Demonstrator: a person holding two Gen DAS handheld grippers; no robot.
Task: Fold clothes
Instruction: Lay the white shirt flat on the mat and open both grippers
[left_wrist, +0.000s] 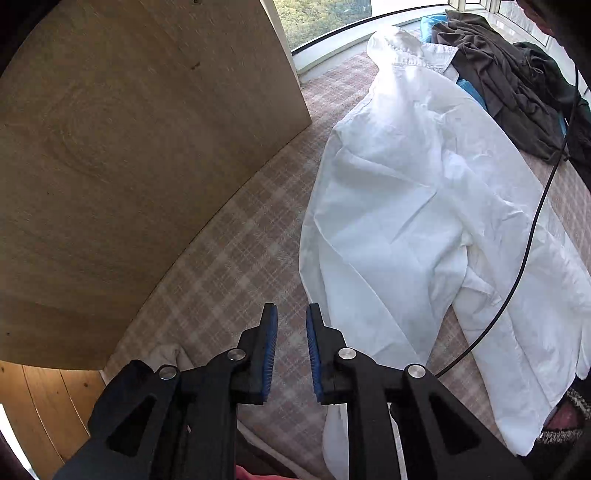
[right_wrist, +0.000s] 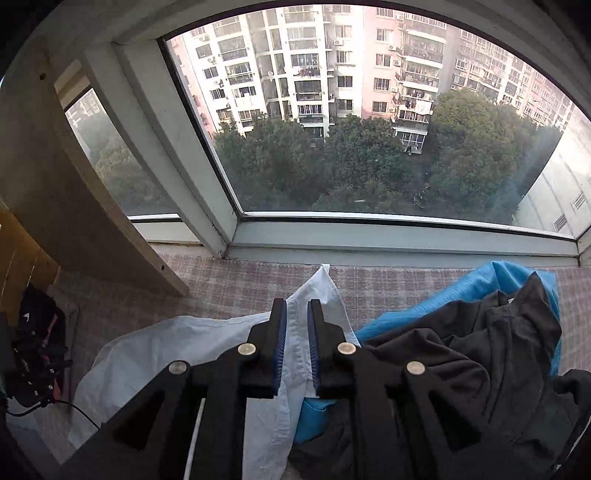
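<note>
White shirt lay spread on plaid-covered window ledge. Judged light, limp, wrinkle-prone; best taken at collar or hem corners. Left claw narrowly parted, empty. Right claw narrowly parted over collar.

**Occlusions and cut-offs**

White shirt: hem ran behind the left gripper arms and off the bottom edge. In the right wrist view its body sat under the right gripper. Blue garment was mostly buried under dark clothes. Black device at the left edge was cropped, type unclear.
</note>
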